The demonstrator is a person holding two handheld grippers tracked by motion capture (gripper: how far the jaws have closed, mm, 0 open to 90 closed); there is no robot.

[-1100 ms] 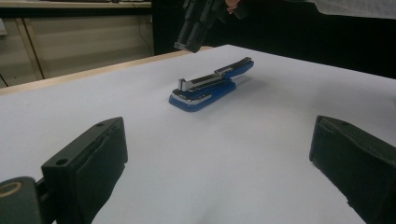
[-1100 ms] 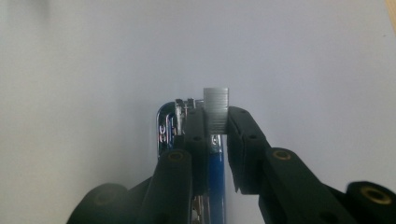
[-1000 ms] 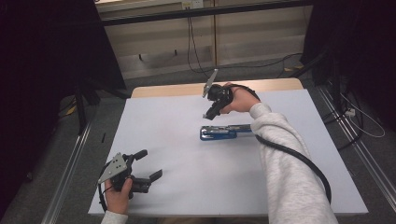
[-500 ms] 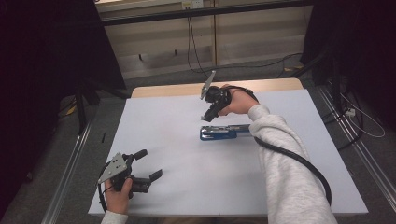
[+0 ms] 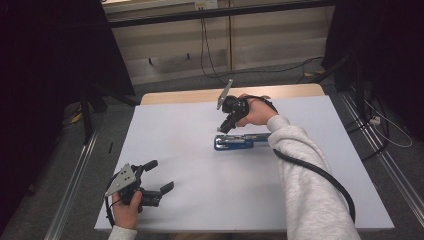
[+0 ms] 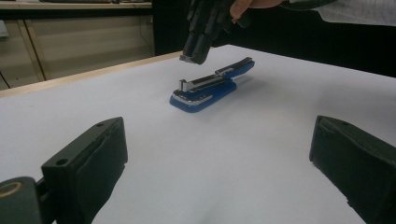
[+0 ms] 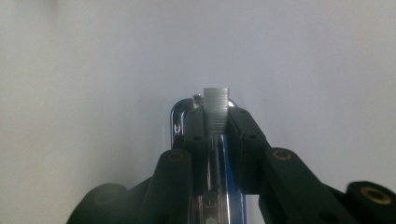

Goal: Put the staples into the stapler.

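Blue stapler (image 5: 240, 142) lying open mid-counter (image 5: 200, 200), metal channel facing up. Right tongs (image 5: 223, 128) hovering just above its front end, pinched on a small strip of staples (image 7: 216, 109), seen aligned over the channel in the right gripper view. Left tongs (image 5: 160, 176) resting near the counter's near-left edge, jaws wide apart, holding nothing. Likely step: loading staples. Next move probably calling for lowering the strip squarely into the channel, then letting go.
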